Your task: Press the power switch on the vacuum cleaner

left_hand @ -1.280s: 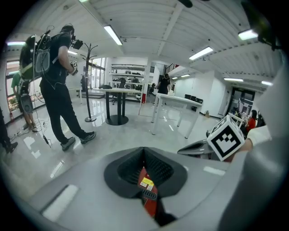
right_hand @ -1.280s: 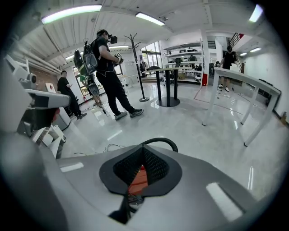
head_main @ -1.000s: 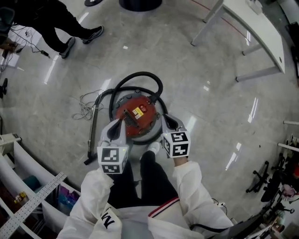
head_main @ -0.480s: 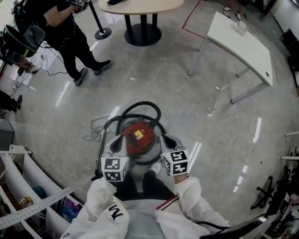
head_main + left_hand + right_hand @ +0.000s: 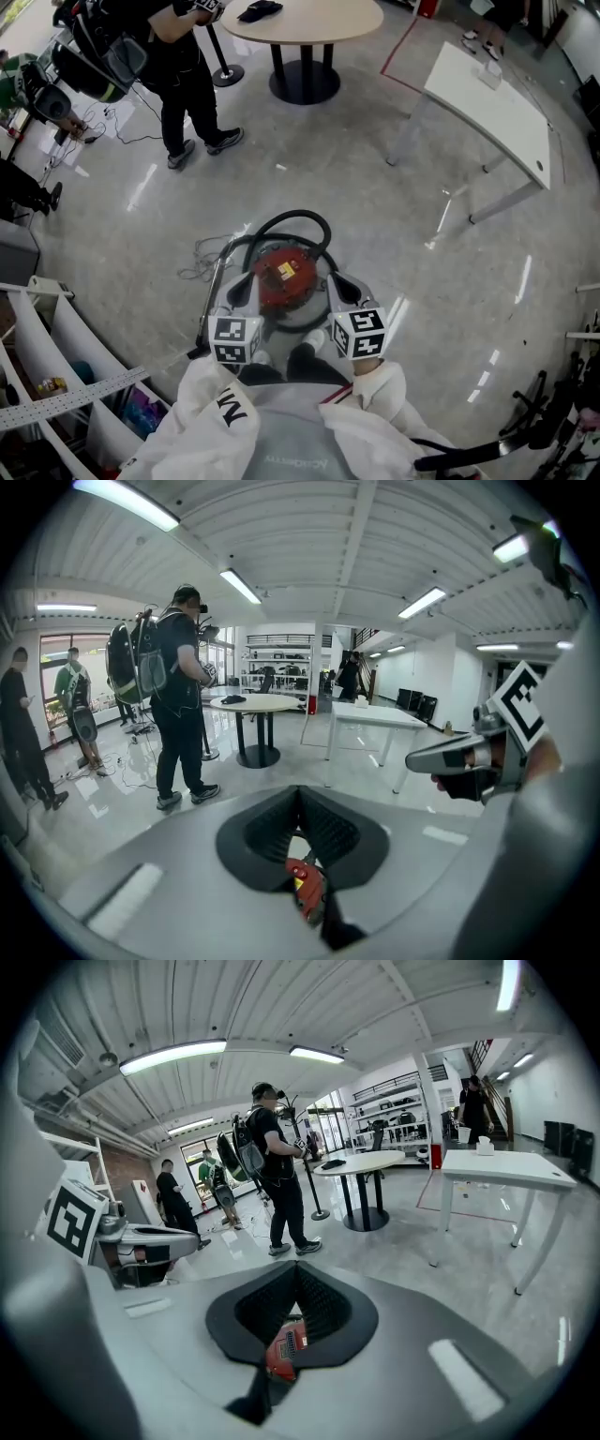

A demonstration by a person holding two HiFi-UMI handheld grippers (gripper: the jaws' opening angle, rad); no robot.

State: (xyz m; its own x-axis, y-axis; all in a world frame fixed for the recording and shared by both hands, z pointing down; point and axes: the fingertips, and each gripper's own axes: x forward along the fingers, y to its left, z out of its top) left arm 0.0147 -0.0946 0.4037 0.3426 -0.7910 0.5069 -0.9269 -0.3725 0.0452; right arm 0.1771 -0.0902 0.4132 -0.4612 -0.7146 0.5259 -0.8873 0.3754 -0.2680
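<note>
The vacuum cleaner (image 5: pixel 284 278) is a round canister with a red top, standing on the floor just in front of my feet. A black hose (image 5: pixel 292 219) loops around it and a metal wand (image 5: pixel 214 298) lies along its left side. My left gripper (image 5: pixel 244 284) hovers over the canister's left edge, my right gripper (image 5: pixel 337 278) over its right edge. Both are shut with nothing held. In the left gripper view the red top (image 5: pixel 307 885) shows through the gap below the closed left gripper (image 5: pixel 300 789). The right gripper view shows the same red top (image 5: pixel 284 1349) under the right gripper (image 5: pixel 296 1265).
A person in black (image 5: pixel 178 66) stands at the back left near a round table (image 5: pixel 305 19). A white desk (image 5: pixel 487 94) is at the back right. White shelving (image 5: pixel 56 375) runs along my left. A thin cable (image 5: pixel 199 258) lies left of the vacuum.
The head view has risen and tipped forward, so the vacuum looks smaller and farther below. Both grippers stay shut beside the canister. The person in black has come further into view.
</note>
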